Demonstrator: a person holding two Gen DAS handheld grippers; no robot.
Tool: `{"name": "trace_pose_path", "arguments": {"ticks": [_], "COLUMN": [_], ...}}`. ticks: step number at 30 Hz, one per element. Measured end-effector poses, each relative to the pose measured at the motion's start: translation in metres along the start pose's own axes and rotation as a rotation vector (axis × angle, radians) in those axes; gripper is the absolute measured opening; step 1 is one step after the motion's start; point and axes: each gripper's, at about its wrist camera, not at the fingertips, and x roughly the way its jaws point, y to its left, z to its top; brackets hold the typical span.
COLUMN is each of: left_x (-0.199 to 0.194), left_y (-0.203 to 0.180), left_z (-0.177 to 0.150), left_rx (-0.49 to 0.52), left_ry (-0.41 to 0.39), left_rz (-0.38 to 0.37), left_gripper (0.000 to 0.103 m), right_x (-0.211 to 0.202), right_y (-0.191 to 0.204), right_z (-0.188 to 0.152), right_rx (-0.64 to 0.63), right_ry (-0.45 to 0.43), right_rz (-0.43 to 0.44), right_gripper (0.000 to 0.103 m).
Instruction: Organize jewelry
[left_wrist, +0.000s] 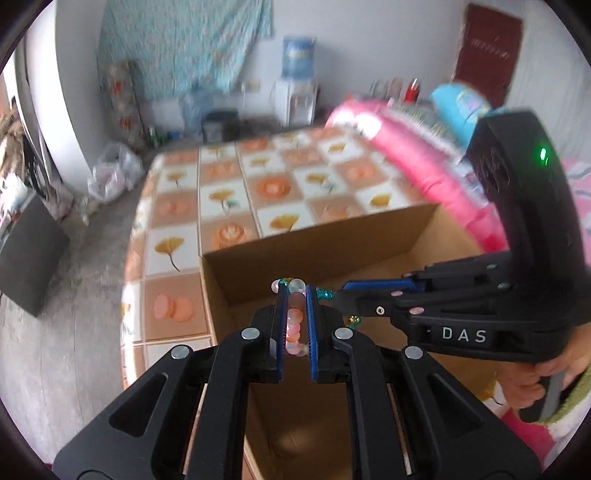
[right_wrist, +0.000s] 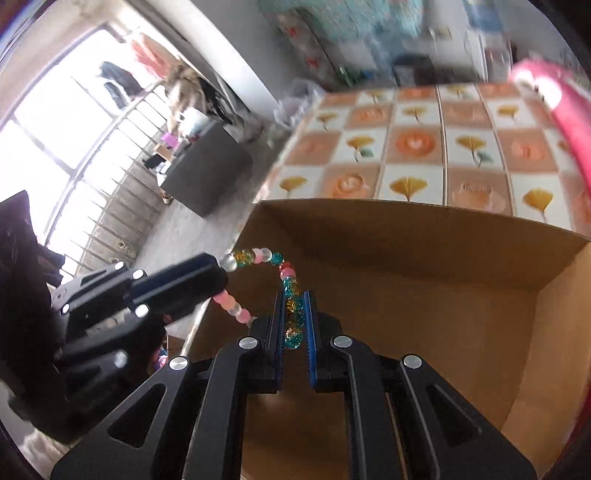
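A beaded bracelet (right_wrist: 286, 275) of pink, frosted, teal and amber beads hangs between both grippers above an open cardboard box (right_wrist: 424, 266). My left gripper (left_wrist: 295, 295) is shut on its pink and frosted beads (left_wrist: 294, 321). My right gripper (right_wrist: 295, 299) is shut on its teal and amber beads (right_wrist: 294, 321). In the left wrist view the right gripper (left_wrist: 338, 295) comes in from the right, its tips close to mine over the box (left_wrist: 317, 254). In the right wrist view the left gripper (right_wrist: 221, 269) comes in from the left.
The box sits on a bed with a tiled flower-print cover (left_wrist: 229, 199). A pink folded quilt (left_wrist: 424, 166) lies along the bed's right side. A dark cabinet (right_wrist: 207, 173) stands on the grey floor to the left, near the window.
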Motion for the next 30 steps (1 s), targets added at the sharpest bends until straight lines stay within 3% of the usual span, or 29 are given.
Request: {"name": "trace_pose_path", "arguments": {"ticks": [4,7,11,15,17,19,23,24,30], "left_x": [0.055,0.075,0.085,0.085,0.079,0.069,0.027,0.012,-0.08], "left_y": [0.007,0.01,0.004,-0.002,-0.003,-0.001,0.003,0.004,0.013], "left_z": [0.008,0.006,0.006,0.005,0.006,0.008,0.006,0.004,-0.042], "left_rx": [0.016,0.021,0.046,0.067,0.057,0.03,-0.012,-0.02,-0.095], "left_ry": [0.137,0.197,0.218,0.214,0.197,0.167,0.055,0.02,-0.169], "left_rz": [0.072,0.108,0.151,0.175,0.177,0.167,0.142,0.134,0.079], "left_gripper": [0.009,0.009,0.009,0.009,0.012,0.022,0.036,0.044,0.077], "right_x": [0.034,0.055,0.076,0.081,0.073,0.069,0.029,0.017,-0.087], "right_y": [-0.027,-0.044,-0.058,-0.053,-0.045,-0.037,-0.019,-0.015,0.013], "right_z": [0.012,0.017,0.018,0.018,0.018,0.02,0.017,0.014,-0.046], "right_rx": [0.091,0.164,0.224,0.199,0.167,0.095,0.047,0.032,-0.094], "right_ry": [0.077,0.137,0.207,0.221,0.197,0.168,0.059,0.027,-0.228], "right_rz": [0.006,0.011,0.024,-0.017,-0.065,-0.109,-0.097,-0.091,-0.044], "right_gripper": [0.01,0.01,0.01,0.012,0.013,0.017,0.019,0.019,0.045]}}
